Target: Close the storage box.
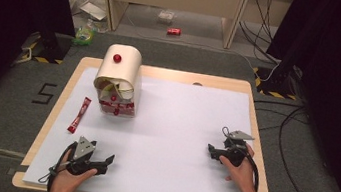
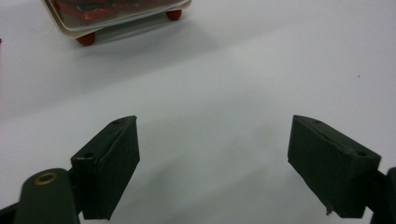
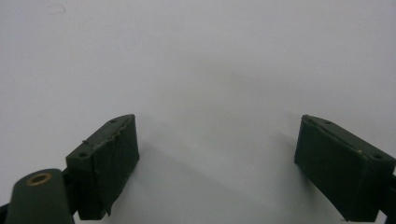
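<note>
Both claws idle, nothing gripped.

Left claw [image 1: 108,160]: jaws wide apart, bare white sheet [image 2: 224,93] between them in the left gripper view. It sits low over the near left part of the counter [image 1: 55,110], my hand [image 1: 68,180] wrapped round the grip from behind.

Right claw [image 1: 212,151]: jaws also wide apart, only white sheet between them in the right gripper view. It sits at the near right side of the counter, tips pointing inward toward the middle.

Nearest things to the left claw:
- Red sachet [image 1: 79,115]: ahead of the claw and slightly to its left, lying flat on the sheet's left margin, long axis running roughly away from me. Near, not touching.
- Box [image 1: 119,79]: cream, rounded top, red knob up top, flap open at the front with red packets inside. It stands past the sachet, straight ahead of the left claw and farther off. In the left gripper view its lower edge and two red feet [image 2: 86,38] sit at the top left, so it is ahead and a bit left of the jaw line, well apart from the tips.

From the right claw the box is far off across the sheet, ahead and well to its left. Sachet farther still.

Claws well apart from each other, the sheet's middle between them.
</note>
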A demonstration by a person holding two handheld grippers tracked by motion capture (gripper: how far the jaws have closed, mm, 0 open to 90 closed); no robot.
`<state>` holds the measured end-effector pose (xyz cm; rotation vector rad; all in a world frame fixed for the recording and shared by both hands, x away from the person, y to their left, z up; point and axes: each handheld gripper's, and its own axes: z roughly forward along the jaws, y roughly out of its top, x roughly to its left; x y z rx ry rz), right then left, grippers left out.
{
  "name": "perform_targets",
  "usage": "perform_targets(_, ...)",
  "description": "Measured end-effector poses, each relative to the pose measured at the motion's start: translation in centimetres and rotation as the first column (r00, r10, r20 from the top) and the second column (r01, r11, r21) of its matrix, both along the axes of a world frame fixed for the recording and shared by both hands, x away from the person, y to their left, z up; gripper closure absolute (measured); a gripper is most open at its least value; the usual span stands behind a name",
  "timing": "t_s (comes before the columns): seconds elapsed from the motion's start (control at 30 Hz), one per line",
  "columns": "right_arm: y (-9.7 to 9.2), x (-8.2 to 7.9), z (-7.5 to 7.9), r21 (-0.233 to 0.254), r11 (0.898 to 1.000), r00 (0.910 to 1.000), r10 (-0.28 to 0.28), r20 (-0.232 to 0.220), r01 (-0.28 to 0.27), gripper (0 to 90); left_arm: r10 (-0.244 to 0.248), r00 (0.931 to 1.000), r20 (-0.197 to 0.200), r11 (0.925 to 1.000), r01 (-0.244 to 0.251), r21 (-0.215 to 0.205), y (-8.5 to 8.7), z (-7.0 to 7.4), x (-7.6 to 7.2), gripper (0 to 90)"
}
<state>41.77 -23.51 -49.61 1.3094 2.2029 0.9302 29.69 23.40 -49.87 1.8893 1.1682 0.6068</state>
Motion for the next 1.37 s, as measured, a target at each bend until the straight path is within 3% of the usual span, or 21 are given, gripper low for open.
perform_targets(0.23,0.0,0.0,0.0,0.000,1.000,1.0000,0.000,0.000,0.000,13.9,-0.006,0.9998,-0.016,0.9992,0.006,0.039,-0.1,-0.1,-0.6,16.2)
perform_targets(0.4,0.0,0.0,0.0,0.000,1.000,1.0000,0.000,0.000,0.000,13.9,-0.021,0.9978,-0.064,0.9970,0.025,0.073,-0.1,-0.6,-0.9,16.2)
perform_targets(0.6,0.0,0.0,0.0,0.000,1.000,1.0000,0.000,0.000,0.000,13.9,-0.015,0.9970,-0.076,0.9994,0.017,0.030,0.3,-0.9,-1.3,16.0)
perform_targets(0.87,0.0,0.0,0.0,0.002,1.000,1.0000,-0.003,-0.002,0.003,13.9,-0.043,0.9989,-0.019,0.9989,0.042,-0.021,1.0,-1.8,-1.6,14.3)
perform_targets(1.37,0.0,0.0,0.0,0.002,1.000,1.0000,-0.003,-0.003,0.003,13.9,-0.045,0.9989,-0.014,0.9988,0.044,-0.021,1.0,-1.8,-1.7,14.3)
